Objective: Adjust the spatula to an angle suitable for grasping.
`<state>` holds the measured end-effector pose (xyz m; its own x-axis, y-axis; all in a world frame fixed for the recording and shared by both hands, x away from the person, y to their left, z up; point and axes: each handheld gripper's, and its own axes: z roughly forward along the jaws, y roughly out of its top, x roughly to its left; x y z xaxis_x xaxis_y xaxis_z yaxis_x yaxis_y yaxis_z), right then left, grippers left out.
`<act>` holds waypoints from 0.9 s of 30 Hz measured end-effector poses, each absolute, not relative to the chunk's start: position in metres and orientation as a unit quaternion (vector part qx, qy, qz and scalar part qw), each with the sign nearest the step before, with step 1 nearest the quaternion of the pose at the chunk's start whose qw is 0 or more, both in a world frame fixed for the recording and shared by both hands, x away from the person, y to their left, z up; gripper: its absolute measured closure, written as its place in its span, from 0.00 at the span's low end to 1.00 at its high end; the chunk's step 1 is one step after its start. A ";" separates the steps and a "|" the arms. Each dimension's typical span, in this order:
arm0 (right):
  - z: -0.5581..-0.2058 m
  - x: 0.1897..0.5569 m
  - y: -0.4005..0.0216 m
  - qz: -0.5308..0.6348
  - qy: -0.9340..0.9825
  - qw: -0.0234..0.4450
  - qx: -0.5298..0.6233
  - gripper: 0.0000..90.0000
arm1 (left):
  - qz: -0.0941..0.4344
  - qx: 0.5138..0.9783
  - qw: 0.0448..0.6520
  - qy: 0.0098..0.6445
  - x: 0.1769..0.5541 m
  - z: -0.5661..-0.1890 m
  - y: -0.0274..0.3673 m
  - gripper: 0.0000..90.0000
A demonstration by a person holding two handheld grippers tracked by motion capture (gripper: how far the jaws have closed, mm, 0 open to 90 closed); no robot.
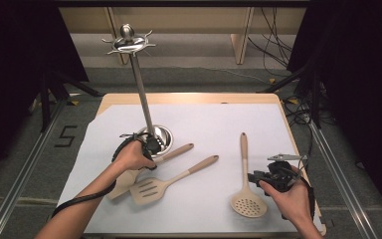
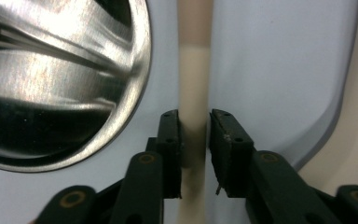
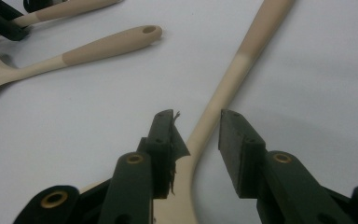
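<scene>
A beige spatula [image 1: 175, 151] lies on the white sheet beside the steel utensil stand [image 1: 143, 97]. My left gripper [image 1: 152, 145] is shut on its handle [image 2: 194, 84], both pads pressing the pale shaft right next to the stand's round base [image 2: 65, 84]. A skimmer [image 1: 248, 203] with a perforated head lies at the right, handle pointing away from me. My right gripper [image 1: 254, 177] stands open astride that handle [image 3: 223, 88]; the left pad [image 3: 164, 135] is close to it and there is a gap on the other side. Its own view puts my right gripper [image 3: 196, 116] low over the sheet.
A slotted turner [image 1: 151, 189] lies between the two hands, its handle [image 3: 107, 46] angled to the far right. The stand's hook crown [image 1: 128, 42] rises high above the table. The white sheet [image 1: 204, 119] covers a wooden table, with cables on the floor at the right.
</scene>
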<state>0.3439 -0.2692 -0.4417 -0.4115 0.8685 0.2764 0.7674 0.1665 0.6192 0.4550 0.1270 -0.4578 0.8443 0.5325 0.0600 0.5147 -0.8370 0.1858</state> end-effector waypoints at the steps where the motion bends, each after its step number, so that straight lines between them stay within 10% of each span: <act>1: -0.442 0.344 -0.269 0.357 0.760 0.071 0.538 0.74 | 0.059 0.956 0.078 0.275 0.454 -0.458 0.127 0.86; 27: -0.370 0.355 -0.182 0.523 0.745 0.086 0.405 0.68 | 0.262 0.860 0.343 0.271 0.384 -0.357 0.127 0.86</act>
